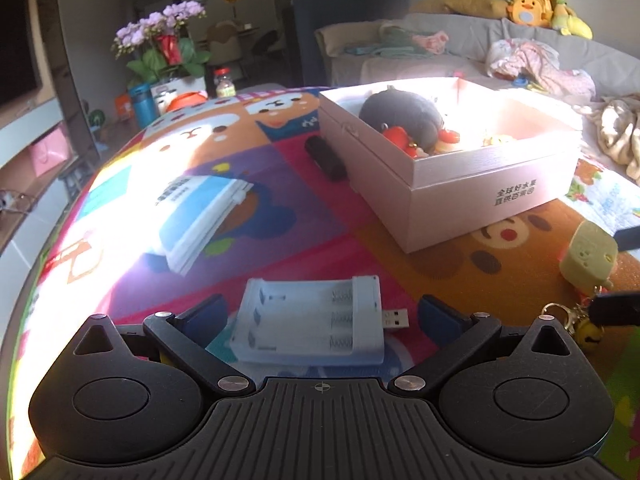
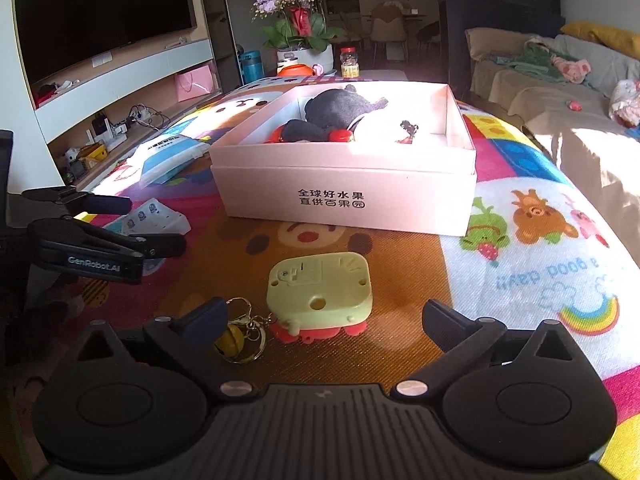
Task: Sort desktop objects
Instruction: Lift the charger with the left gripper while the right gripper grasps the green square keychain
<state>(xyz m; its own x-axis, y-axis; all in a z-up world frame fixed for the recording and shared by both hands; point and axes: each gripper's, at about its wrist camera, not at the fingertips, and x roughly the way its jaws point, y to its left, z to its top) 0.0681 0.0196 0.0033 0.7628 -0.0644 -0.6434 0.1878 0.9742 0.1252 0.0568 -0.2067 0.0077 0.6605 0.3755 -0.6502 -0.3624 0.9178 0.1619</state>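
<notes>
Near the pink box [image 1: 472, 184], white battery charger [image 1: 312, 320] lying crosswise, USB plug pointing right, between spread left gripper [image 1: 320, 316], right gripper [image 2: 324, 320] spread around green toy [image 2: 320, 292].

a home living room: sofa [image 1: 460, 40], television [image 2: 100, 12], potted orchids [image 2: 298, 16].

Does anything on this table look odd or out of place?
The pale green keychain toy lies face-down, showing its back panel. A black cylinder lies wedged against the pink box. Nothing looks spilled or broken.
</notes>
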